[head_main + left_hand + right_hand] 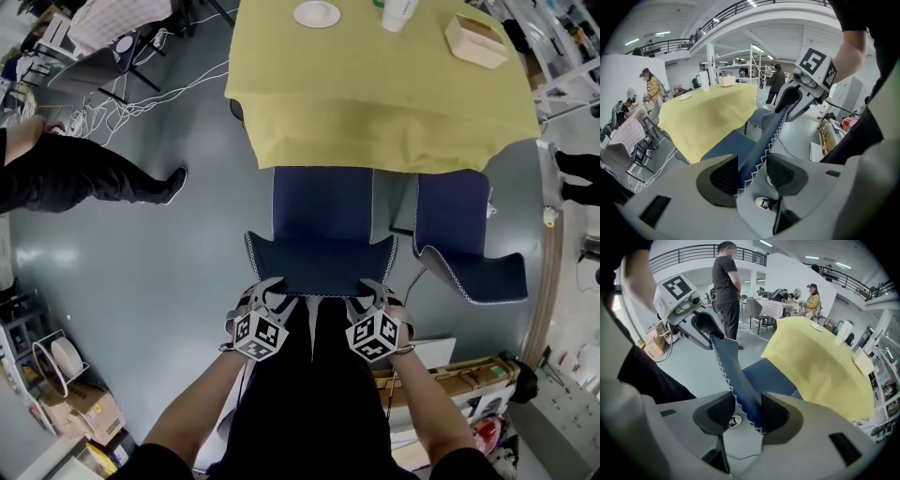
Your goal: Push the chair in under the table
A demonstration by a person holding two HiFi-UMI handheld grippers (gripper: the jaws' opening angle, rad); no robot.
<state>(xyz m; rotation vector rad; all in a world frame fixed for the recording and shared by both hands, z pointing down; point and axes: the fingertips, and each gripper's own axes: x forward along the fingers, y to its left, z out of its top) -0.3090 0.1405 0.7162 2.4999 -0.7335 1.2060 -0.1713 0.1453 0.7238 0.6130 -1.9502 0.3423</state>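
A dark blue upholstered chair with white zigzag stitching (323, 211) stands on the grey floor (141, 262) at the middle of the head view. A table draped in a yellow cloth (375, 103) is at its 12 o'clock, and the front of the seat meets the cloth's near edge while most of the seat shows in the open. The backrest's top rim is at 6 o'clock, nearest the person, and both tongs grip it there. The left tongs (269, 288) are at the rim's 9 o'clock end and the right tongs (375, 289) at its 3 o'clock end. In the left gripper view the left tongs (752, 176) stand fairly wide, with the padded rim of the chair (761, 140) filling the gap between the pads. The right gripper view shows the right tongs (748, 413) likewise closed on the chair (729, 366). A second blue chair (450, 225) stands just beside the first at 3 o'clock, turned askew. On the table lie a white round plate (317, 14), a white cup (398, 11) and a pale shallow box (476, 39). A person's black-trousered leg (84, 173) reaches in at 9 o'clock
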